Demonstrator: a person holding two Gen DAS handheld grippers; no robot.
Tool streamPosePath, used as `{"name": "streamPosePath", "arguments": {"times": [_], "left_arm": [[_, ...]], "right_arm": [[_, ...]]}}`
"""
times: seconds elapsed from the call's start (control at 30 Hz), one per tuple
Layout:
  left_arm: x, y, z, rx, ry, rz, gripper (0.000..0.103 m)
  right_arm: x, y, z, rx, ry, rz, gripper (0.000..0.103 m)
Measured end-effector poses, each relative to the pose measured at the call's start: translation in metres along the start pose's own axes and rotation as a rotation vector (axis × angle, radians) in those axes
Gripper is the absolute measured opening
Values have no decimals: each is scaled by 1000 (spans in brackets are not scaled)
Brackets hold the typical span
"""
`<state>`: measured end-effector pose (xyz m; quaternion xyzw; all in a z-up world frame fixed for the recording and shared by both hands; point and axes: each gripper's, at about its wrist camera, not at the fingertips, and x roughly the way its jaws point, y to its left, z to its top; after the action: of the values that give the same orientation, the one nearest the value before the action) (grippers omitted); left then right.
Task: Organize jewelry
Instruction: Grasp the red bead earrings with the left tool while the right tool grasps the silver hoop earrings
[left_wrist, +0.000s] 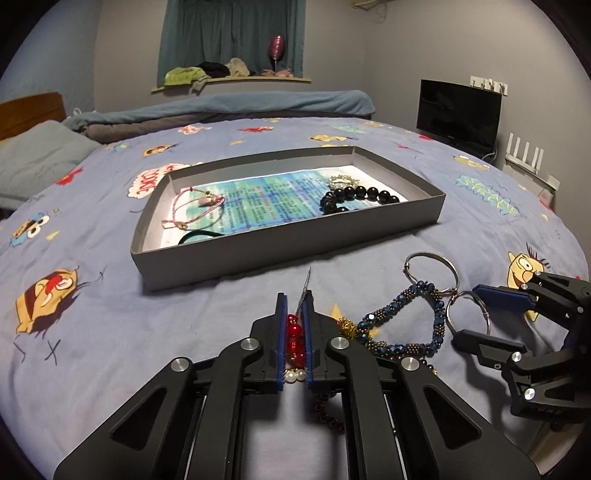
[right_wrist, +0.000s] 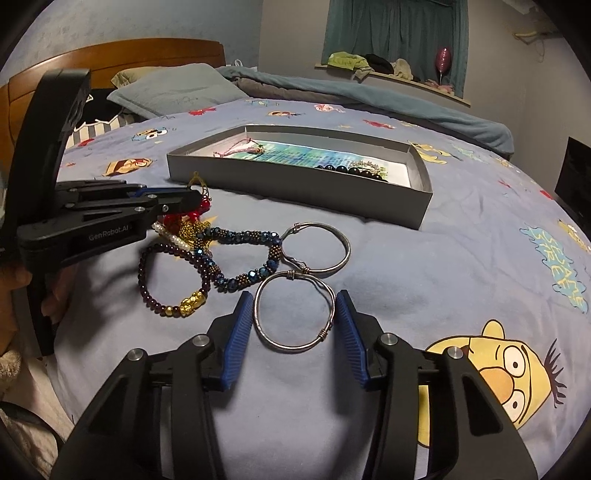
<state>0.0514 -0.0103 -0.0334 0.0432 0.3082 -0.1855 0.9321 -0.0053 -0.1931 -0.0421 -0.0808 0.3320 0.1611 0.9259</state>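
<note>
A grey shallow box lies on the bed with a pink cord bracelet, a black bead bracelet and a gold piece inside. My left gripper is shut on a red bead and pearl piece. My right gripper is open, its fingers either side of a silver bangle. A second silver bangle, a blue beaded bracelet and a dark purple bracelet with gold charm lie nearby on the sheet.
The bed has a blue cartoon-print sheet. A pillow and wooden headboard are at the far left. A black monitor stands beyond the bed's right side. A folded blanket lies at the back.
</note>
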Motion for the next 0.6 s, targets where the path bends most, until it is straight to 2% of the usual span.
{"name": "streamPosePath", "arguments": {"times": [0.6], "left_arm": [[-31,1,10,-9,-123,-5,8]], "right_arm": [[-19,-15,7,66,-69,13,46]]}}
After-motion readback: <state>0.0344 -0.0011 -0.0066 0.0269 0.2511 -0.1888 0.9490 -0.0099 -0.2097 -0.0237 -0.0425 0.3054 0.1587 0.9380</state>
